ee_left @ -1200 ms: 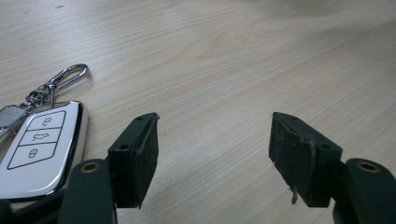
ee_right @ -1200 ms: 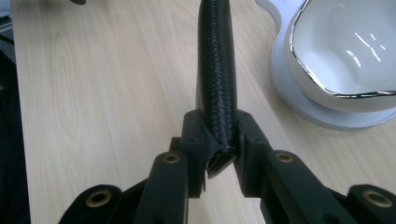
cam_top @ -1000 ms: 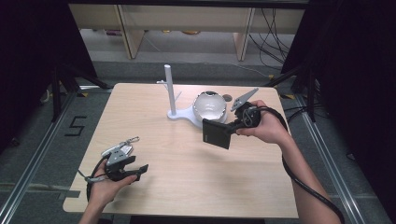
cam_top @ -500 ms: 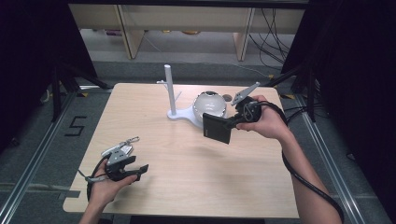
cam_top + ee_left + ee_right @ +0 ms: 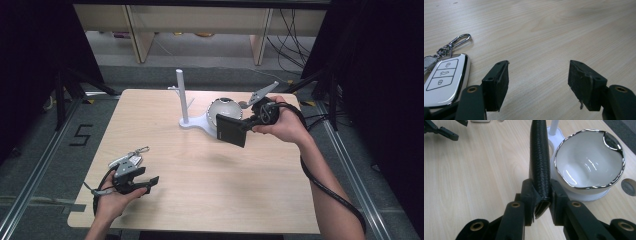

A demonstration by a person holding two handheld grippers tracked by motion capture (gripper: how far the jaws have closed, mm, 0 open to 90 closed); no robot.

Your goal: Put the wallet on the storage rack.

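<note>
Two handheld grippers work a pale wooden table (image 5: 210, 200) in this scene. The right gripper (image 5: 541, 195) has its jaws clenched on the edge of a black woven-leather wallet (image 5: 539, 157), which it holds clear of the tabletop, just in front of a white bowl (image 5: 589, 162) with a silver rim. From the high view, the wallet (image 5: 231, 130) hangs beside that bowl (image 5: 222, 106), which sits on the base of a white stand (image 5: 183, 100) with an upright post. Near the front-left corner, the left gripper (image 5: 537, 80) waits with its jaws released and spread over bare wood, a white car key fob (image 5: 444, 77) with a chrome clip lying just beside its one jaw.

The step in hand appears to be carrying the wallet toward the bowl. To do it well, the grip should stay firm on the folded edge, since the wallet is held by a narrow bite and could swing or slip. The wallet looks about as wide as the bowl's mouth, so tipping it in on a slant, lifted high enough to clear the wavy rim, seems wise. A knock against the bowl could shift it on its stand; a slow approach and a low release would suit.
</note>
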